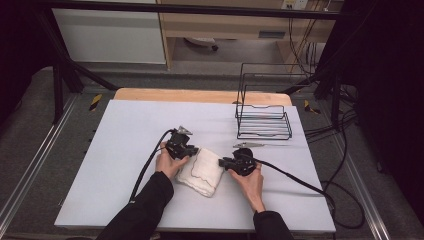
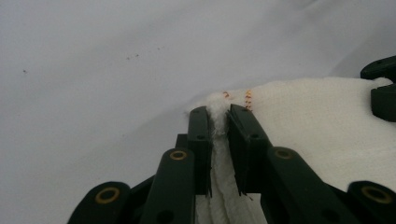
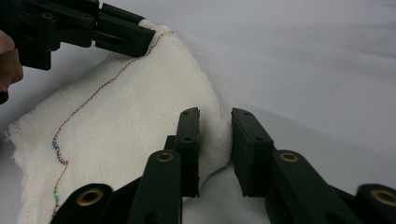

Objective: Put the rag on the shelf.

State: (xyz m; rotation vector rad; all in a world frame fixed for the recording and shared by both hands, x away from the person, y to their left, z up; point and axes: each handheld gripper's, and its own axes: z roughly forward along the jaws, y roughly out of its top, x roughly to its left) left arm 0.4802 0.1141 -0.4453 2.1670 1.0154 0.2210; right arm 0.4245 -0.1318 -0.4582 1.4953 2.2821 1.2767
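A folded white towel (image 1: 202,171) with coloured stitching lies on the table between both hands. My left gripper (image 1: 196,151) is shut on the towel's far left corner; in the left gripper view the cloth (image 2: 317,116) is pinched tightly between the jaws of that gripper (image 2: 217,114). My right gripper (image 1: 222,162) is at the towel's right edge. In the right gripper view its jaws (image 3: 215,116) press on a fold of the towel (image 3: 130,107), with the left gripper (image 3: 140,35) visible at the far corner.
A black wire rack (image 1: 263,120) stands at the back right of the white table cover (image 1: 125,165). A thin silvery object (image 1: 255,145) lies just in front of the rack. Cables trail from both grippers, one across the table's right side.
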